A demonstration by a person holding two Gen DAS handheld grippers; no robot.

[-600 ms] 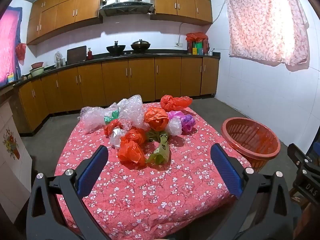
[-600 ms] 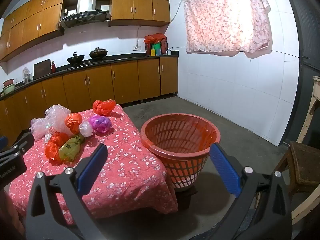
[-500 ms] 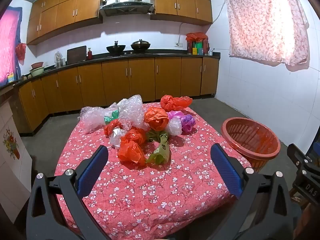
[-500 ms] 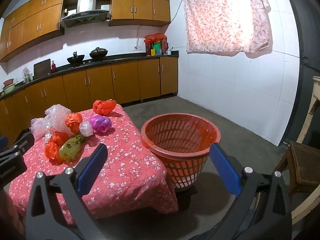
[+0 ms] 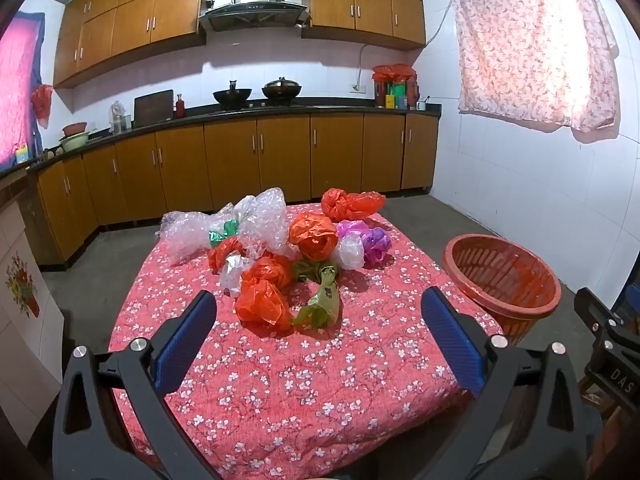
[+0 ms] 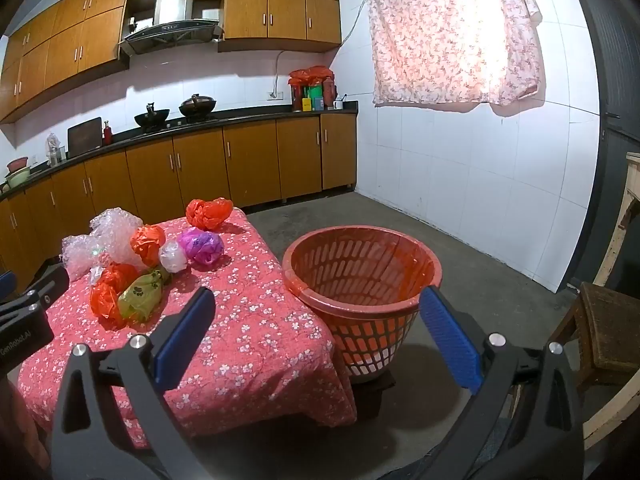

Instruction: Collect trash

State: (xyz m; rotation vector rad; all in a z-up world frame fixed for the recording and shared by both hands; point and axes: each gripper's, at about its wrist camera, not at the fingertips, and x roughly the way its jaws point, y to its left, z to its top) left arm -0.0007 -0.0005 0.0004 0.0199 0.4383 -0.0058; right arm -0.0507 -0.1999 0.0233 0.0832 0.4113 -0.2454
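Observation:
A pile of crumpled plastic bags lies on the red flowered tablecloth: orange bags, an olive green bag, a purple bag, white bubble wrap and a red bag. An orange slatted basket stands right of the table; it also shows in the right wrist view. My left gripper is open and empty, near the table's front, short of the pile. My right gripper is open and empty, in front of the basket.
Wooden kitchen cabinets with a black counter line the far wall. A flowered curtain hangs at right. A wooden stool stands at the far right. Bare concrete floor lies behind the basket.

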